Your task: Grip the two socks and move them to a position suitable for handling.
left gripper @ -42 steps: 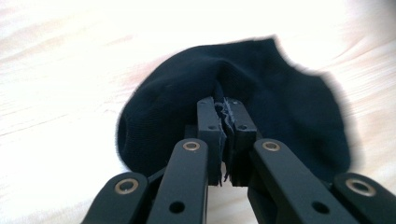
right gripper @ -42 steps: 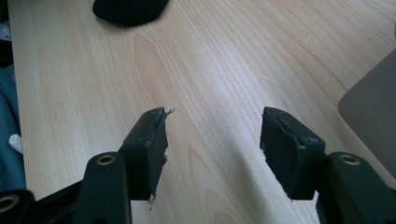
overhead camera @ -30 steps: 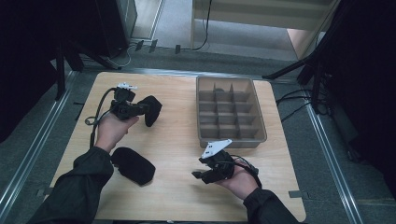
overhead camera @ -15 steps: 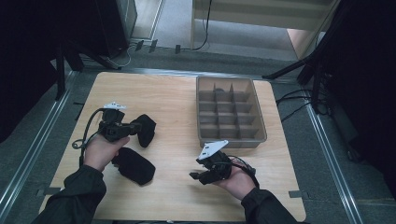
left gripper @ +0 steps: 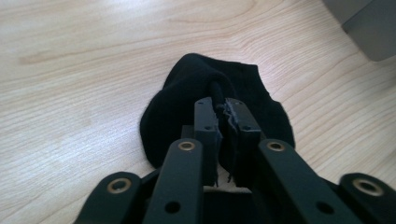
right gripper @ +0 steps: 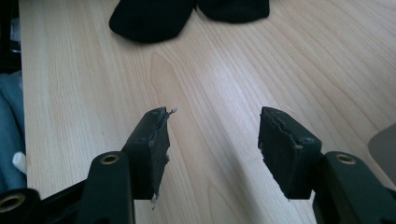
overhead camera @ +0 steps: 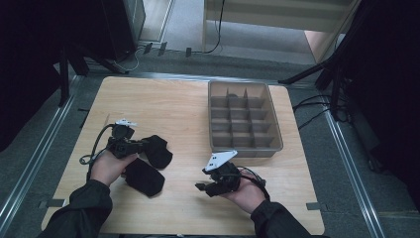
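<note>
Two black socks lie on the wooden table at the left. My left gripper (overhead camera: 140, 145) is shut on the edge of one black sock (overhead camera: 157, 150); in the left gripper view the jaws pinch a fold of that sock (left gripper: 187, 93), which rests on the table. A second black sock (overhead camera: 143, 176) lies just in front of it, near the person's left hand. My right gripper (overhead camera: 202, 187) is open over bare wood at the front middle, and the right gripper view shows its jaws wide apart around nothing, with both socks (right gripper: 154, 16) farther off.
A grey divided bin (overhead camera: 266, 144) with several compartments stands at the right back of the table (overhead camera: 163, 99). Cables trail on the floor beyond the table's far edge. Metal rails run along both sides.
My left gripper has come toward the near-left with the sock in it, down beside the second sock. The right gripper has barely moved.
</note>
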{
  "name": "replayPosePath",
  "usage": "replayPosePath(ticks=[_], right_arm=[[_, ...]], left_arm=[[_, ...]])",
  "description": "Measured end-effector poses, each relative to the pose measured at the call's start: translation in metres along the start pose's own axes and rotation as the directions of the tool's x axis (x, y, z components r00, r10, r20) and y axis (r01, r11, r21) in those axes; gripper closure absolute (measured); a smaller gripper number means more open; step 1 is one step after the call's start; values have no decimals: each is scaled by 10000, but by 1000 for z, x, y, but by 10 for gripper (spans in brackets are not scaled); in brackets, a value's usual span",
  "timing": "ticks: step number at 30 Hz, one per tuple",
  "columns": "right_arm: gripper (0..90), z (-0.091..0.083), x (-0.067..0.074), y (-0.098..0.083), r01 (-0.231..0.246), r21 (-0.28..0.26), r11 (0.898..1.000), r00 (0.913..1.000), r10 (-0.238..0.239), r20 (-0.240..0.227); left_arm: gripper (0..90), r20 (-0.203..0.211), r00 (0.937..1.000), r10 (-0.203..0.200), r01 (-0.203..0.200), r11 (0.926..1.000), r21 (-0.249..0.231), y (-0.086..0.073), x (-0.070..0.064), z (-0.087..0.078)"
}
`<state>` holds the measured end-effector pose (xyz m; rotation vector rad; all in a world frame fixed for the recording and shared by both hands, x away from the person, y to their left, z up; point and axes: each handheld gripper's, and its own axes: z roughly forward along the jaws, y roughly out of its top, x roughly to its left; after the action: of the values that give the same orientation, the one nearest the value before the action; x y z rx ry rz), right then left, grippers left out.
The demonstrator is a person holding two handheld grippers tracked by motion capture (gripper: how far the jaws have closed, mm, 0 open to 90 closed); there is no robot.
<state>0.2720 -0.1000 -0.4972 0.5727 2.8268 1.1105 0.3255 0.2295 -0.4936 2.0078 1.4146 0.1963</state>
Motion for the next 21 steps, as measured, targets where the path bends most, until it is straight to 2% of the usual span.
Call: replayPosePath(ticks=[3,5,9,14,15,17,21], right_arm=[[443,1,2,2,6,-175,9998,10000,-5,14],[452,1,3,3,34,-243,9997,10000,-34,30],[493,3,4,5,-14,-349,9994,10000,13,-41],[583,6,8,9,67,-335,9994,10000,-69,-57],[596,6,9,10,18,-341,9994,10000,-16,53],[628,8,10,14,-294,-490,9984,9996,292,-65],[696,17,17,23,-375,-683,9970,9992,364,-169]], left_arm=[[687,-88,9999,112,-112,9999,20,-2,1,1],[657,-61,9999,100,-100,9999,-24,-3,2,-2],[645,-281,9994,191,-197,9996,-206,-7,6,-11],[664,-479,9975,526,-539,9982,-253,-14,9,-21],[677,-481,9974,539,-551,9982,-229,-16,9,-23],[687,-576,9960,686,-698,9974,-204,-19,9,-27],[748,-541,9964,647,-658,9976,-192,-26,11,-36]])
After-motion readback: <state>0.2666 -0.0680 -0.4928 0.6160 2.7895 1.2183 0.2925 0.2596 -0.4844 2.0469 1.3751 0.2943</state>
